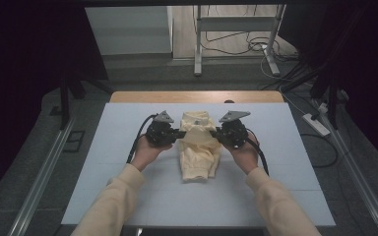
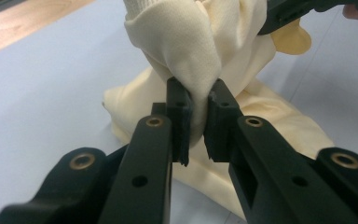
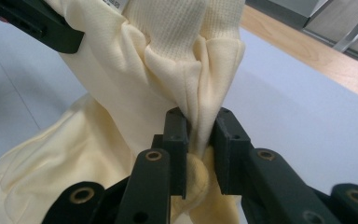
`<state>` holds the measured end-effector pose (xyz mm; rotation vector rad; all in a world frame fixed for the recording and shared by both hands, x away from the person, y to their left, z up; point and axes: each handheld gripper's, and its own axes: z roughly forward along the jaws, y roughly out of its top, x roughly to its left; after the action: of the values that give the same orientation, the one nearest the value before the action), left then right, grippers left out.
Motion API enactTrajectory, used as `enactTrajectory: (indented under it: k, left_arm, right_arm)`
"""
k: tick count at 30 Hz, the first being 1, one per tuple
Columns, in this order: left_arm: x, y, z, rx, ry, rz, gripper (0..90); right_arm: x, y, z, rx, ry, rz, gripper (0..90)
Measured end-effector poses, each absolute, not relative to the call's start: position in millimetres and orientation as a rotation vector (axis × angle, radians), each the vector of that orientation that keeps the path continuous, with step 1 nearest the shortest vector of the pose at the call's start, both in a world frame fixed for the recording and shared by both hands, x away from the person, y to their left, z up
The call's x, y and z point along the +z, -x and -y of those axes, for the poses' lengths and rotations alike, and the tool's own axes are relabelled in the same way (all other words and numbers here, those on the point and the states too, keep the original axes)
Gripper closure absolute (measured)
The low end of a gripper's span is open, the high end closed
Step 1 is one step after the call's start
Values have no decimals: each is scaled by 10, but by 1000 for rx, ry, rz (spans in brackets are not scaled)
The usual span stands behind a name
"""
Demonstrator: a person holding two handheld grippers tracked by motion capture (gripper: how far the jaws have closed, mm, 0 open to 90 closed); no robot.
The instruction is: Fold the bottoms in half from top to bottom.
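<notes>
In the middle of the bench (image 1: 128, 196), a bit nearer its far edge than its near edge, lies a soft, pale yellow garment (image 1: 198, 147). The bench has a light blue-grey top, and a strip of bare wood shows along its far edge. The garment is bunched up. Its lower part rests flat on the bench and reaches toward the near edge, while its upper part is pinched from both sides.

Two arms in pale yellow sleeves (image 1: 110, 201) come in from the near edge of the bench. Each hand holds a black gripper, one on each side of the garment.

The left gripper (image 1: 179, 133) is at the garment's left side. In the left gripper view, its fingers (image 2: 179, 112) are clamped on a thick fold of the garment (image 2: 200, 51), and the cloth bulges out above them. The cloth comes down from a ribbed edge at the top.

The right gripper (image 1: 215, 132) is at the garment's right side. In the right gripper view, its fingers (image 3: 175, 135) are clamped on a gathered fold of the garment (image 3: 121, 93) too. A ribbed cuff or hem (image 3: 168, 28) stands just above the pinch, and a small lump of cloth pokes out below the fingers.

Each gripper has a grey three-cornered plate (image 1: 164, 117) on top.
</notes>
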<state>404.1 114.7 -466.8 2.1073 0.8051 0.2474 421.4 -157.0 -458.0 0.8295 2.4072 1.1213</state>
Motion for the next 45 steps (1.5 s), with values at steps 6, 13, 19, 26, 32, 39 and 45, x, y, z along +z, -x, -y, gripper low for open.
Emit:
enactTrajectory:
  k: [6,13,19,26,32,39,45]
  left_arm:
    - [-4738,-3979,-1145,242,-2114,-805,804]
    - [-4820,-3933,-1153,228,-2117,-811,800]
    - [-4861,-3906,-1158,225,-2118,-811,796]
    - [-4913,-3826,-1140,222,-2125,-798,783]
    - [-4923,-3816,-1079,232,-2120,-787,784]
    - [-4976,-3802,-1029,218,-2141,-777,784]
    - [-4965,-3771,-1042,210,-2146,-779,733]
  right_arm:
    - [-4663,-4168,1575,1121,-823,-2424,761]
    - [-4742,-4121,1576,1117,-823,-2438,757]
    - [-4784,-4097,1577,1118,-824,-2446,754]
    - [-4835,-4045,1602,1116,-821,-2457,748]
    - [-4796,-4067,1621,1079,-799,-2431,750]
    - [-4852,-4072,1661,1060,-804,-2447,748]
    - [-4874,-4018,1679,1067,-800,-2460,723]
